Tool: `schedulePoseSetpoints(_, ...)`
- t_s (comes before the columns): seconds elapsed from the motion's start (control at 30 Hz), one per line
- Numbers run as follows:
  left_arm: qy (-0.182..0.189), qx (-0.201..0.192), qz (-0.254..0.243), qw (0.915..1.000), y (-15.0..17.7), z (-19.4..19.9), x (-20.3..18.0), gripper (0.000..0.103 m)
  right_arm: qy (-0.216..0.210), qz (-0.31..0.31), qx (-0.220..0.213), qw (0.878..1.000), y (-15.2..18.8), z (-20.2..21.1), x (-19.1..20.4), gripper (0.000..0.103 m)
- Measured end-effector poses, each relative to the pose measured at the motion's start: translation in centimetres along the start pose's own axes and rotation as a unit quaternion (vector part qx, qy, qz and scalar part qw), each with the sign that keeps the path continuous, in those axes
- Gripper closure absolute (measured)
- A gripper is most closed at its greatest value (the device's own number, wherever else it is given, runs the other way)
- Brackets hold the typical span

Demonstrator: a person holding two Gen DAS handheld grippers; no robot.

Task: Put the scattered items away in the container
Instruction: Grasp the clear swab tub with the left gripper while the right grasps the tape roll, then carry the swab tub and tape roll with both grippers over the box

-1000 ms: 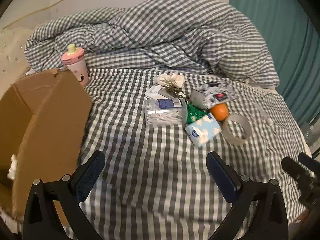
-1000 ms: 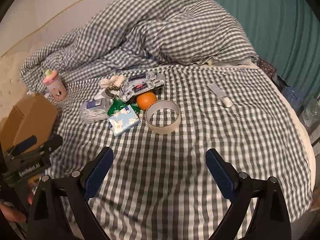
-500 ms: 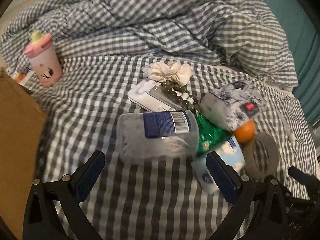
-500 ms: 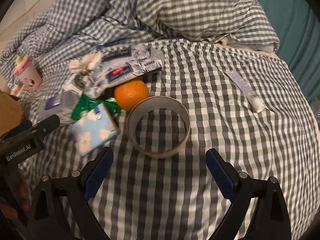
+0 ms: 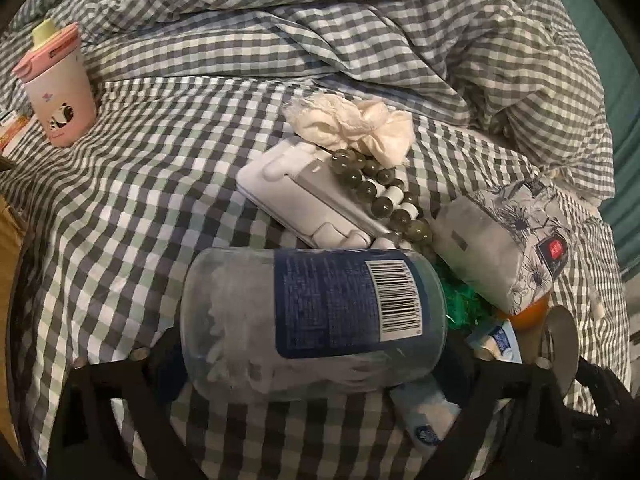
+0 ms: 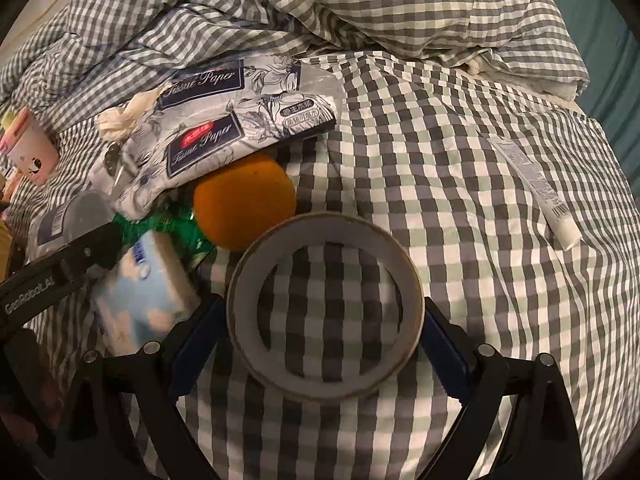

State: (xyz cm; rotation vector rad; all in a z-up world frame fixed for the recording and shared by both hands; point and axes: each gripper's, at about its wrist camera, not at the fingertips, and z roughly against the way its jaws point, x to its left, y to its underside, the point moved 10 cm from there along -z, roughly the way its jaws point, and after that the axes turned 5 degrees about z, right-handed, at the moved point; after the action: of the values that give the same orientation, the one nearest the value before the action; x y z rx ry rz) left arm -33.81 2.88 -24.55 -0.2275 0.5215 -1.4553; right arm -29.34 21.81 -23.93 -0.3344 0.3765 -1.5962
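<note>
A clear cotton-swab jar (image 5: 312,320) with a blue label lies on its side between the open jaws of my left gripper (image 5: 312,364); the pads sit at its two ends, contact unclear. A tape roll (image 6: 325,314) lies flat between the open jaws of my right gripper (image 6: 322,336), pads close beside its rim. Around them lie an orange (image 6: 244,200), a tissue paper pack (image 6: 224,128), a blue pocket tissue pack (image 6: 140,292), a green wrapper (image 5: 464,300), a bead bracelet (image 5: 380,196), a white holder (image 5: 304,200) and a cream scrunchie (image 5: 352,124).
A pink lidded cup (image 5: 58,88) stands at the far left. A white tube (image 6: 536,192) lies alone on the right of the checked bed sheet (image 6: 440,160). A rumpled duvet (image 5: 360,20) is heaped behind. A cardboard edge (image 5: 8,220) shows at the left.
Both grippers moved forward and down onto the pile. The jar now sits between the left jaws and the tape roll between the right jaws. The box slid out of view.
</note>
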Motion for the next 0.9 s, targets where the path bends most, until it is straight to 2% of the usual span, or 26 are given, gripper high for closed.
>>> schedulePoseSetpoints(0.03,0.000,0.000,0.000,1.0000,-0.1,0.0,-0.1,0.008,0.005,-0.004,-0.001,1.000,-0.1,0.0,-0.3,0.018)
schedulePoseSetpoints(0.17,-0.006,0.000,-0.009,0.9999,0.1,0.6,-0.1,0.009,0.003,-0.006,-0.011,1.000,0.1,1.1,-0.6,0.018)
schedulePoseSetpoints(0.33,-0.017,-0.019,-0.016,0.9995,0.6,3.2,-0.1,0.010,-0.002,-0.010,-0.043,0.999,0.3,5.2,-1.1,0.018)
schedulePoseSetpoints(0.6,-0.010,-0.077,-0.018,0.9968,0.8,11.7,0.5,0.010,-0.011,0.003,-0.090,0.996,1.3,13.0,0.5,0.018)
schedulePoseSetpoints(0.9,0.001,-0.135,-0.010,0.9908,1.7,21.5,3.1,0.009,-0.019,0.028,-0.142,0.989,3.5,21.0,4.5,0.018)
